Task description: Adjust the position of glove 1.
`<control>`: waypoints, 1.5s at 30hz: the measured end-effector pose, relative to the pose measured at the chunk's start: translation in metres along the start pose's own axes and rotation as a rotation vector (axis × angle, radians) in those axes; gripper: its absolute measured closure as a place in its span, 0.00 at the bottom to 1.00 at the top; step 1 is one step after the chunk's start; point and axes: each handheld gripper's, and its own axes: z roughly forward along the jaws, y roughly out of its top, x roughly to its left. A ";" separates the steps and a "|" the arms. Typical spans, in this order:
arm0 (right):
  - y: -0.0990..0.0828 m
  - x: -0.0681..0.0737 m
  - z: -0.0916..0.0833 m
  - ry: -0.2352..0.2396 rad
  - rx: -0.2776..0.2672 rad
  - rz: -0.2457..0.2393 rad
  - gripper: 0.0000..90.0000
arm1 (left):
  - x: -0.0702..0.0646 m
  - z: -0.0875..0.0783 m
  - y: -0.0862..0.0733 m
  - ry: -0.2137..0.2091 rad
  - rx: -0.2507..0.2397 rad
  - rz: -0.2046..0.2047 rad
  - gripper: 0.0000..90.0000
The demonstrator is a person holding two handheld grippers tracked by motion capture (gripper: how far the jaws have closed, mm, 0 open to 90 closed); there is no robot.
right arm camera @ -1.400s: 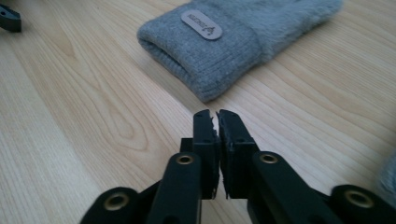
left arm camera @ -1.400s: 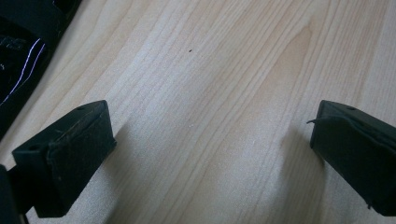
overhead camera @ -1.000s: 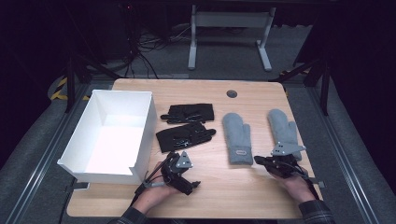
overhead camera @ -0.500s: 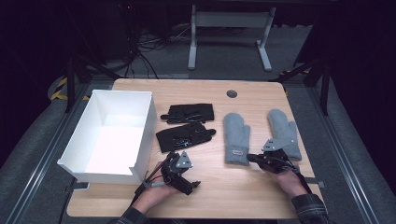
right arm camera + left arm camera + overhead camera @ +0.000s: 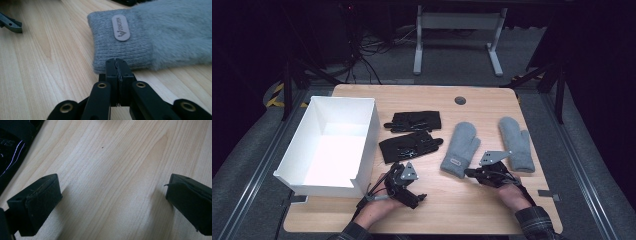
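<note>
The right gripper (image 5: 472, 173) is brought low over the table (image 5: 492, 102) at the cuff of the near grey mitten (image 5: 460, 149), and its jaws stand pressed together with nothing between them, as the right gripper view shows: the black tips meet just short of the ribbed cuff (image 5: 117, 47). They have just been opening by a hair, and no cloth is caught yet. The approach from the cuff end is judged to be chosen because the knitted band gives a firm edge to pinch, where the fluffy body would slip.

That mitten lies flat, right of the table's middle, cuff toward the person, its label (image 5: 120, 27) facing up. A second mitten (image 5: 515, 142) lies to its right, apart from it and pointing the same way; the pair is laid out so that each can be taken singly.

The left gripper (image 5: 414, 197) rests on the near edge, just beside the white box (image 5: 362, 150). Its jaws are spread wide over bare wood (image 5: 110, 182) and hold nothing; it is judged to be parked while the right hand works.

Two black gloves (image 5: 412, 132) lie between the box and the mittens. The box stands at the left, presumably where the handwear is to go.
</note>
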 end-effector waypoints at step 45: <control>-0.020 -0.024 -0.022 -0.125 -0.020 0.100 0.41 | 0.002 0.024 0.073 -0.038 0.016 0.012 0.94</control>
